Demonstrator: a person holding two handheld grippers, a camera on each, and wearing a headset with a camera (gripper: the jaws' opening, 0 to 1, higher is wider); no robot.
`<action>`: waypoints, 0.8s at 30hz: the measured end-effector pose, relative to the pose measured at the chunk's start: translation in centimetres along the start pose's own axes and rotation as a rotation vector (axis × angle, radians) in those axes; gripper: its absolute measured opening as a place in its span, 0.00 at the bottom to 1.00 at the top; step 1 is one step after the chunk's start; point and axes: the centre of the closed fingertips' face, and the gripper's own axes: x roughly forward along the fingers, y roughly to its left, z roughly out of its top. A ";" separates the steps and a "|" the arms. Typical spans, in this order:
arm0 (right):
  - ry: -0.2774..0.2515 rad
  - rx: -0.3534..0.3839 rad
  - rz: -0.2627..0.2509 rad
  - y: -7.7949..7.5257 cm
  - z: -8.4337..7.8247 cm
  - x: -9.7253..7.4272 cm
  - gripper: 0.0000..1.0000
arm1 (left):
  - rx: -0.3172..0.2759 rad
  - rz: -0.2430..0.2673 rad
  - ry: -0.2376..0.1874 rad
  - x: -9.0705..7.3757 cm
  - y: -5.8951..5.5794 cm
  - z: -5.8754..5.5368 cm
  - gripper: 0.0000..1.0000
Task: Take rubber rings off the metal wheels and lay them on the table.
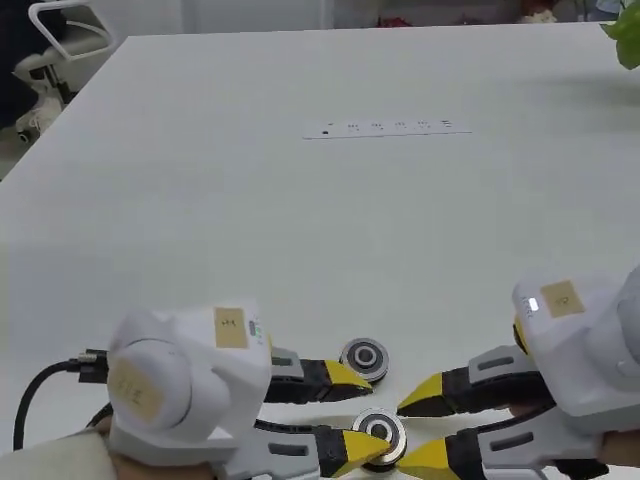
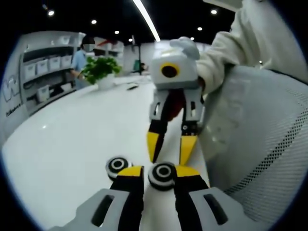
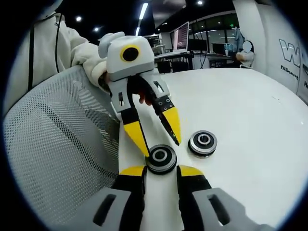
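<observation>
Large room with strip lights (image 2: 147, 21) overhead, shelves (image 2: 43, 72) of bins along one wall, a potted plant (image 2: 101, 70) farther off. Wide white desk (image 1: 300, 220), smooth and glossy, bare across the middle apart from a flush power strip (image 1: 385, 127); a mesh chair back (image 3: 57, 159) at its near edge. Reaching in from the left, the left hand-held gripper (image 1: 360, 412), jaws apart and astride the near wheel (image 1: 378, 432) — near jaw seemingly against the rim, far jaw a little clear, so nothing clamped. Nose to nose with it, the right hand-held gripper (image 1: 405, 435), likewise spread, tips just short of the same wheel; left the nearer of the two. Just past the left far jaw, the second wheel (image 1: 363, 357), apart from the first. Both wheels flat on the desk, axle holes up, round — no long axis to line up with. Dark rubber ring (image 3: 161, 169) seemingly in place round the near wheel; probably one side to pin the metal, the other to peel.
</observation>
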 end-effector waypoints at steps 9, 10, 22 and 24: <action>0.017 -0.022 -0.004 0.0 -0.3 0.1 0.18 | 0.029 -0.020 0.012 0.4 -0.6 -0.4 0.18; 0.018 -0.024 -0.003 0.0 -0.3 0.2 0.17 | 0.032 -0.021 0.012 0.4 -0.6 -0.4 0.18; 0.030 -0.025 -0.011 -0.2 -0.5 0.0 0.11 | 0.086 -0.005 -0.012 0.1 -0.5 -0.7 0.14; 0.030 -0.016 -0.010 -0.2 -0.5 0.1 0.11 | 0.083 -0.005 -0.016 0.1 -0.5 -0.6 0.14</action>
